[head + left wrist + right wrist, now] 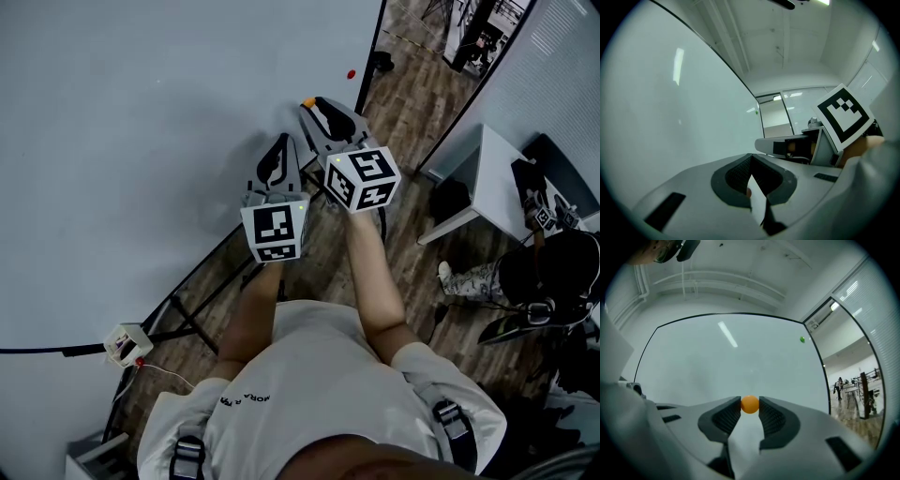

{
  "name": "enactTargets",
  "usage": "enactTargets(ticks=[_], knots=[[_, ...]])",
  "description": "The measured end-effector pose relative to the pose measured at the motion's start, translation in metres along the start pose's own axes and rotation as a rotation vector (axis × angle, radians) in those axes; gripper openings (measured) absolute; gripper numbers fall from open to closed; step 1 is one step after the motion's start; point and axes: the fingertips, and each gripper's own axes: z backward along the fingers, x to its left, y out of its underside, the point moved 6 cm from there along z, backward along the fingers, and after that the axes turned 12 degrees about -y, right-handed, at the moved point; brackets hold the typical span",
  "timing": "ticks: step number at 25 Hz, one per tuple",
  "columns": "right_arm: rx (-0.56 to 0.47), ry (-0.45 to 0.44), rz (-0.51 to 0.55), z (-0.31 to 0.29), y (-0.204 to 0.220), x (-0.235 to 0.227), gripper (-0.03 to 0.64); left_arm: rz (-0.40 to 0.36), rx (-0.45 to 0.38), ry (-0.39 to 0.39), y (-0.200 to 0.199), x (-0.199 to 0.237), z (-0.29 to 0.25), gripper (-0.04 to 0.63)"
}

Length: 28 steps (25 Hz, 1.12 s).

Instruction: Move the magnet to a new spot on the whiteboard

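Item: magnet (750, 404), one, small orange ball-shaped piece. Location: clamped between the tip pads of the right gripper (749, 408), in front of the whiteboard (717, 362), low and about midway between its side edges in the right gripper view. Whether it touched the board could not be told. Tool state: right jaws closed on the magnet, one pad on each side. The left gripper (751, 158) had its jaws together on nothing and was held just beside the right. Also noted: a small green dot (802, 339) near the board's upper right corner. Handling, as judged: light, hard and smooth, so apt to roll from the pads. Best held across its widest part. Likely to snap onto the board when brought close.
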Motion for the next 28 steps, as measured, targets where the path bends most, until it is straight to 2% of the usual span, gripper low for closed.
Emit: enactTargets(ticks=[28], knots=[[0.021, -0.065, 0.016, -0.038, -0.007, -0.011, 0.127, -0.011, -0.006, -0.033, -0.004, 0.01, -0.002, 0.002]])
